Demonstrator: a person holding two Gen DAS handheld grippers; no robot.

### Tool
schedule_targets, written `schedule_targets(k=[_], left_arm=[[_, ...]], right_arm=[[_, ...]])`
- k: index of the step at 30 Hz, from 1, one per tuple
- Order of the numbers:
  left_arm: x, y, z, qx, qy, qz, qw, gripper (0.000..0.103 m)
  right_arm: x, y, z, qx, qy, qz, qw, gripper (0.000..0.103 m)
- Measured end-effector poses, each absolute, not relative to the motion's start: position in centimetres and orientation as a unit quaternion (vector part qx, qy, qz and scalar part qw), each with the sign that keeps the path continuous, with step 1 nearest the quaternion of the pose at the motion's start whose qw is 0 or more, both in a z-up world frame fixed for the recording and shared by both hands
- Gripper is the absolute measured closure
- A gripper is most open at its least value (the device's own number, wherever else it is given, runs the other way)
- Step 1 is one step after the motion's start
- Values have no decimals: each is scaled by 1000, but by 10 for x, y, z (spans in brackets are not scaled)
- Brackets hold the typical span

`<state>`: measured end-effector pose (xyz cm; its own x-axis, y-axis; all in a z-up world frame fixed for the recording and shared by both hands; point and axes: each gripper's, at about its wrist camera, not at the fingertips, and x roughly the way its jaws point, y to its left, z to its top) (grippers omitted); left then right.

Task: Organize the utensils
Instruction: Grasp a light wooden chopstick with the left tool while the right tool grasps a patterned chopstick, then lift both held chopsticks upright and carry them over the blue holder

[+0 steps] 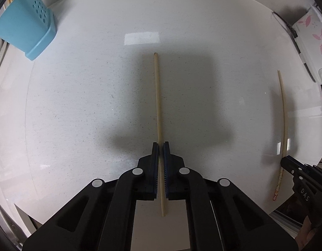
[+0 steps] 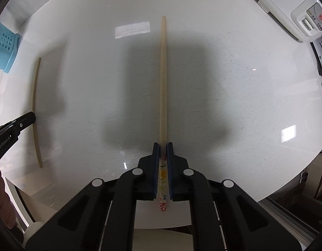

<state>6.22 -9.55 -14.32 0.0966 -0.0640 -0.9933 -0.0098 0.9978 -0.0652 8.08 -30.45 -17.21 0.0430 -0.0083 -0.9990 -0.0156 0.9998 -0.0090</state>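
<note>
My left gripper (image 1: 160, 145) is shut on a plain wooden chopstick (image 1: 158, 96) that points straight ahead over the white table (image 1: 87, 104). My right gripper (image 2: 163, 145) is shut on a second chopstick (image 2: 163, 73) with a red patterned handle end. Each gripper and its chopstick shows at the edge of the other view: the right gripper (image 1: 285, 163) with its chopstick (image 1: 284, 115) at the right, the left gripper (image 2: 32, 117) with its chopstick (image 2: 35, 104) at the left. A blue perforated utensil holder (image 1: 25, 29) stands at the far left, with more sticks in it.
A white appliance with pink flower prints (image 1: 309, 41) sits at the far right edge of the table; it also shows in the right wrist view (image 2: 286, 4). The blue utensil holder (image 2: 4, 50) shows at the left of the right wrist view. The table's front edge is just below both grippers.
</note>
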Motion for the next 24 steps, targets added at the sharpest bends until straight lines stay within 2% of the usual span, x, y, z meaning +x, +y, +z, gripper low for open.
schedule_targets(k=[12,24], left_arm=[[54,-75,-109,-46,639,-35,767,99],[47,-63,-85,-58,613,-34,787,99]], right_arm=[[76,-303,-152,4,667,19,745,97],[57,-292,-106,42,607,64,791,97]])
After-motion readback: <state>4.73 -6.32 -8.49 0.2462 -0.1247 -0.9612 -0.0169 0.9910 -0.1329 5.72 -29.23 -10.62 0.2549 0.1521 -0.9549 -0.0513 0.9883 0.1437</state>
